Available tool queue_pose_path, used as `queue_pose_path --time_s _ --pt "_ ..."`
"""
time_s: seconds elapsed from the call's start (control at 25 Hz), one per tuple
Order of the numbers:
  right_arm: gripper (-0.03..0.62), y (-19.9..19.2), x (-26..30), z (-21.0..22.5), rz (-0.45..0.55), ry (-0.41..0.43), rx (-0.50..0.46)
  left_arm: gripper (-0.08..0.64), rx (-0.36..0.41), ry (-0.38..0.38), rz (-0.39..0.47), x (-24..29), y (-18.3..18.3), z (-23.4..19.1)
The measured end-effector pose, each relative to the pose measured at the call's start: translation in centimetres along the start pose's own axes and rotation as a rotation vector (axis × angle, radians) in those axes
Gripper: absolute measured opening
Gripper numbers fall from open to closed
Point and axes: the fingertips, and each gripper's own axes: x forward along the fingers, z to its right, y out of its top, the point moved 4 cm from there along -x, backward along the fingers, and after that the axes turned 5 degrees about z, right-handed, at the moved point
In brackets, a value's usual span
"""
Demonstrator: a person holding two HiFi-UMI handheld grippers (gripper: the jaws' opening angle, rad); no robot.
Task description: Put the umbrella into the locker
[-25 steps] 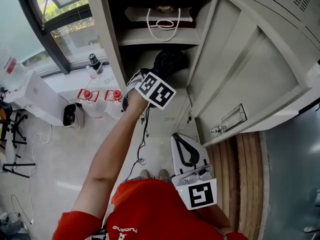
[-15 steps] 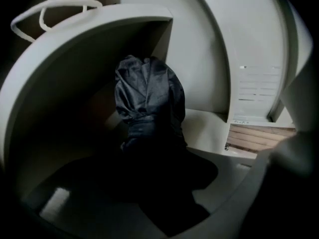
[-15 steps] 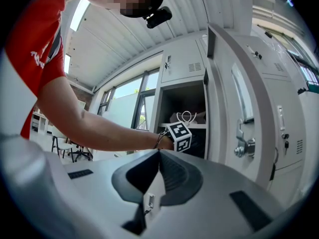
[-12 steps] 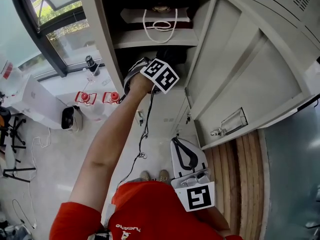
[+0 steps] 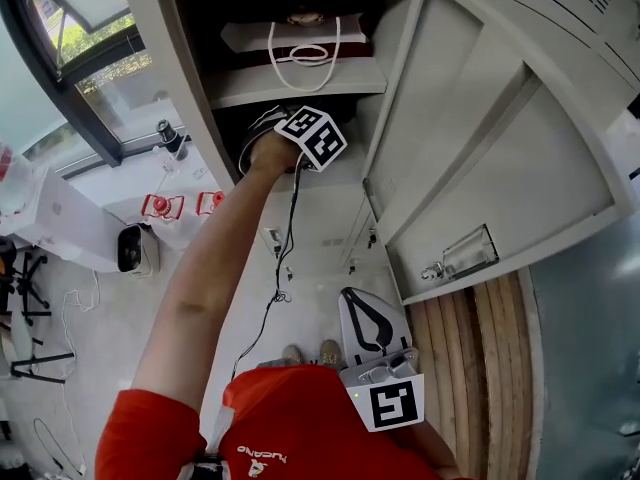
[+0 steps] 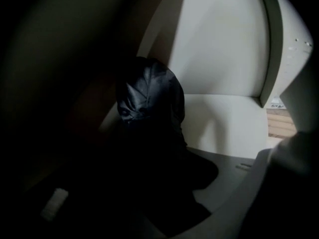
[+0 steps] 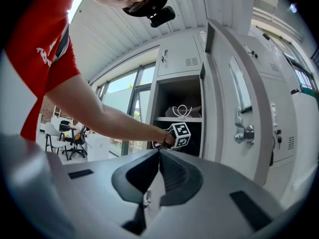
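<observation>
In the lower compartment of the locker, the black umbrella is seen before the left gripper, whose jaws seem clamped on it, though darkness obscures contact. The right gripper is held closed, empty. The light, slippery fabric is best gripped around its stiff core.

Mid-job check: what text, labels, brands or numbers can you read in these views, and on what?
Nothing reads clearly.
Red shirt: white print near the hem, too blurred to read.
Marker cubes: black-and-white square patterns, no words.
Card holder on the locker door: no readable text.
Red-and-white items on the floor: labels too small to read.
</observation>
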Motion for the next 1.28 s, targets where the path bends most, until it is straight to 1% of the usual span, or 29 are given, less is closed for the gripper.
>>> queue_pose_path --time_s 0.16,0.36,0.6,0.68,0.72,0.8,0.88,0.92,1.0,1.04,1.16,1.28 --pt "0.003 -0.3 0.2 0.0 -0.018 -0.019 -0.002 0.213 0.055 0.013 0.006 1.4 0.0 -0.7" --pt "0.003 -0.4 0.4 0.1 -0.030 -0.039 0.001 0.215 0.105 0.029 0.025 2.5 0.1 -1.8" --pt "0.003 -0.7 0.5 -0.2 -0.061 -0.039 -0.011 0.236 0.166 0.049 0.057 2.9 0.3 -2.3" --pt "0.003 -0.7 0.6 -0.4 -0.062 -0.038 -0.010 0.243 0.175 0.046 0.064 2.7 0.3 -2.2" --pt "0.003 -0.7 0.6 -0.5 -0.061 -0.036 -0.009 0.262 0.172 0.043 0.073 2.6 0.3 -2.2" --pt "0.003 -0.7 0.7 -0.6 -0.061 -0.030 -0.011 0.329 0.151 0.029 0.106 2.1 0.4 -2.2" --pt "0.003 -0.7 0.8 -0.8 -0.064 -0.019 -0.015 0.404 0.108 0.005 0.164 1.3 0.9 -2.2" --pt "0.003 -0.7 0.9 -1.0 -0.064 -0.013 -0.017 0.425 0.078 -0.007 0.200 0.7 1.3 -2.2" --pt "0.003 -0.7 1.1 -1.3 -0.059 0.000 -0.017 0.437 0.026 -0.027 0.260 -0.7 2.0 -2.2" --pt "0.003 -0.6 1.1 -1.5 -0.054 0.005 -0.015 0.439 0.012 -0.034 0.279 -1.2 2.3 -2.1" --pt "0.003 -0.4 1.2 -1.9 -0.038 0.017 -0.013 0.439 -0.009 -0.047 0.316 -2.6 2.4 -1.3" --pt "0.003 -0.4 1.2 -1.9 -0.042 0.024 -0.017 0.437 -0.045 -0.056 0.374 -4.3 2.4 0.1"
